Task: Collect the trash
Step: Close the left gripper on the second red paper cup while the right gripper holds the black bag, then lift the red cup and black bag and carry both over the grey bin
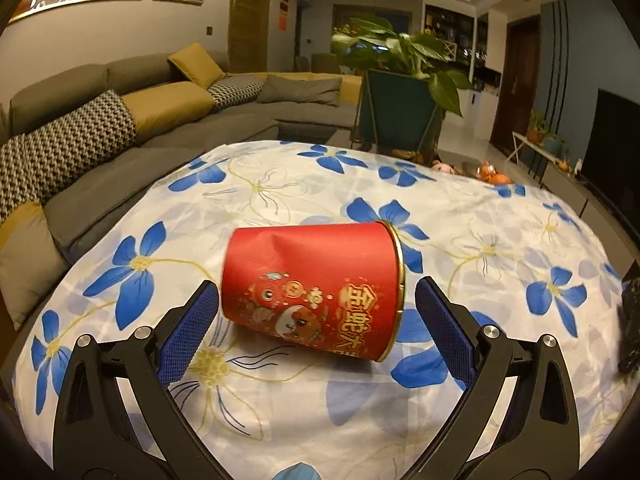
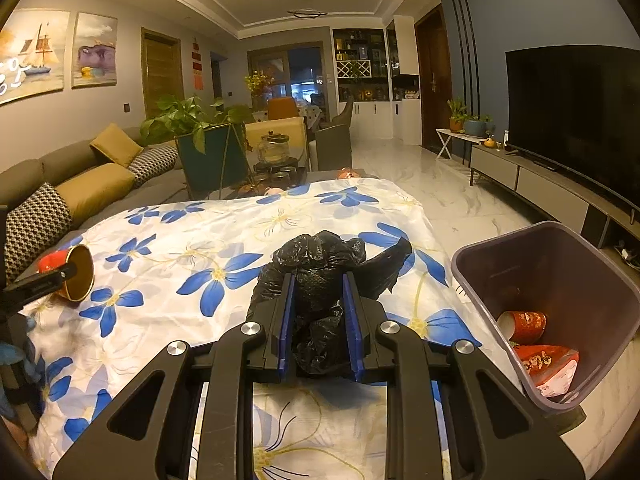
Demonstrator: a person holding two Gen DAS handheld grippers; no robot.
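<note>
Red paper cup (image 1: 312, 292) on its side on floral worktop (image 1: 460, 216), between wide-spread left tongs (image 1: 316, 312); right tongs (image 2: 319, 300) clamp crumpled black bag (image 2: 320, 264) beside bin (image 2: 560, 248)

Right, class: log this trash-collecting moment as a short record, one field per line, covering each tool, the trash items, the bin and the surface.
left tool: open, fingers either side of the red paper cup, which lies on its side
right tool: shut on crumpled black plastic bag
bin: at the table's right edge, holds red cups
surface: floral tablecloth
</note>
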